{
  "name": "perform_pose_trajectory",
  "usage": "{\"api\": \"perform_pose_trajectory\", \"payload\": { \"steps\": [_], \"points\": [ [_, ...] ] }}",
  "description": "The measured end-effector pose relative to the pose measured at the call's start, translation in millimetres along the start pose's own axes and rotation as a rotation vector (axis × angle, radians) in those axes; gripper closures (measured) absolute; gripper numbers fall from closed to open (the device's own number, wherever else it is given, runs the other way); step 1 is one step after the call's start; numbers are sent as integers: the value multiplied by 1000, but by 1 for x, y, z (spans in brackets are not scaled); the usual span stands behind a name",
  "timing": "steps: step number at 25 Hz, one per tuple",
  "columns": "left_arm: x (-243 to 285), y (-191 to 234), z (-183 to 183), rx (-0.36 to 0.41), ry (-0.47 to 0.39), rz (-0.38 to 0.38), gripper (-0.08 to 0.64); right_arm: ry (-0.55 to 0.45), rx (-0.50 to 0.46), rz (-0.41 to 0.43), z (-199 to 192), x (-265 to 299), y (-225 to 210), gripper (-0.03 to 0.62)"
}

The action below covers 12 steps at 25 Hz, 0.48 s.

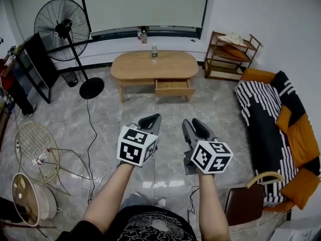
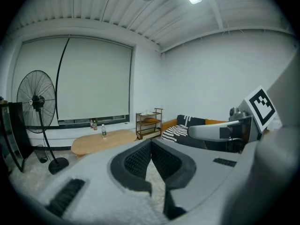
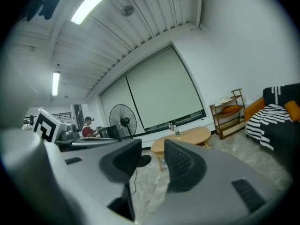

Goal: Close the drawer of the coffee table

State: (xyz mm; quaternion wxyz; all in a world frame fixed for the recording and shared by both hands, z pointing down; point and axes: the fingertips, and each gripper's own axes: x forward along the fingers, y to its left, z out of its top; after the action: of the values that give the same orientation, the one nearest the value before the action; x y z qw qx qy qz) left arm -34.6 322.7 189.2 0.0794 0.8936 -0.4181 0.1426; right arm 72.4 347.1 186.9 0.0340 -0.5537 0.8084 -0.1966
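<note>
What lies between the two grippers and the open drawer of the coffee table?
Nothing: the head view shows bare grey floor between the left gripper, the right gripper and the drawer.

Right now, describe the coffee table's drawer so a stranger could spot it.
Below the wide white blind stands an oval wooden coffee table. Its drawer sits under the top, right of centre in the head view. It alone is pulled out.

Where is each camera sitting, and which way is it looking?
Head view: on the person's head, looking down at the coffee table and its open drawer; both forearms, left tool and right tool show.
Left gripper view: on the left tool, looking along its shut jaws.
Right gripper view: on the right tool, looking along its parted, empty jaws.
Both gripper views share the coffee table and fan.
</note>
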Motion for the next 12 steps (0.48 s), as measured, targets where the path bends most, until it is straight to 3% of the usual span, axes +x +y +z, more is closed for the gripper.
{"api": "perform_pose_trajectory", "payload": {
  "steps": [12],
  "points": [
    [49, 22, 8, -13, -12, 12, 551, 19, -7, 11, 7, 42, -29, 362]
  ]
}}
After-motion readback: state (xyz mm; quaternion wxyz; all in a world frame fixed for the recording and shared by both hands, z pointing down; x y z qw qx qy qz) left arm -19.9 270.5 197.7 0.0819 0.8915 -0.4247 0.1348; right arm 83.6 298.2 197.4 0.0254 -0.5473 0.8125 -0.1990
